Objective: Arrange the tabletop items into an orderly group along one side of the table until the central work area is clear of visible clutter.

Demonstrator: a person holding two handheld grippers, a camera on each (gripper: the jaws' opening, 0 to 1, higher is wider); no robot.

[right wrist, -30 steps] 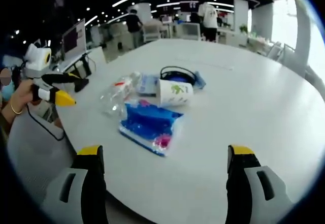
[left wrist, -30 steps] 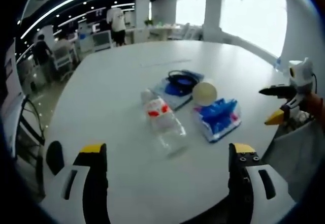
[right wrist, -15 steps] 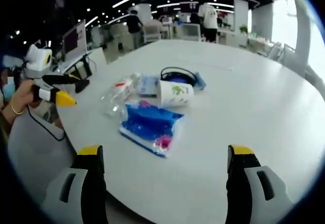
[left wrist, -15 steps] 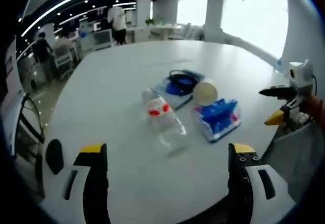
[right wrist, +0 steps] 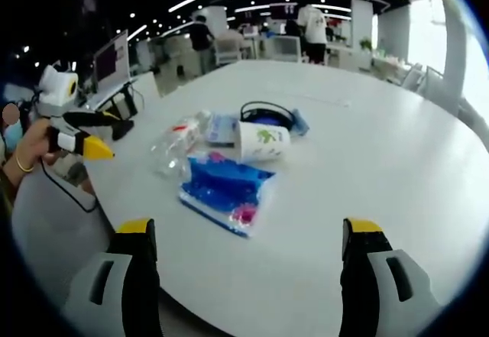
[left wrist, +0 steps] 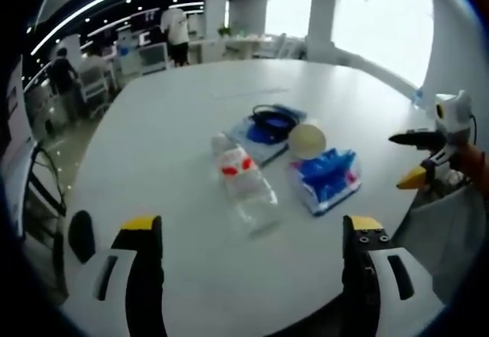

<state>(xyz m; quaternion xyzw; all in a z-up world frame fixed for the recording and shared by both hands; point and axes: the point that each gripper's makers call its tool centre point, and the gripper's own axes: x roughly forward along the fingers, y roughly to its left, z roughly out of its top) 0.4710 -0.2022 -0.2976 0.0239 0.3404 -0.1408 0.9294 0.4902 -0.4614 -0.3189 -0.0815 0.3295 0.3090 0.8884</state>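
on the white bench [left wrist: 176, 123], clear plastic bottle [left wrist: 246, 182], paper cup [left wrist: 307, 139], blue packet [left wrist: 327, 179] clustered; both grippers' fingers released, empty.

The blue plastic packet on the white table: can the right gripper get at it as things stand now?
Probably yes. The blue plastic packet lies flat on the white table, ahead of the right gripper, whose jaws stand open and empty. The paper cup lies just beyond, not between.
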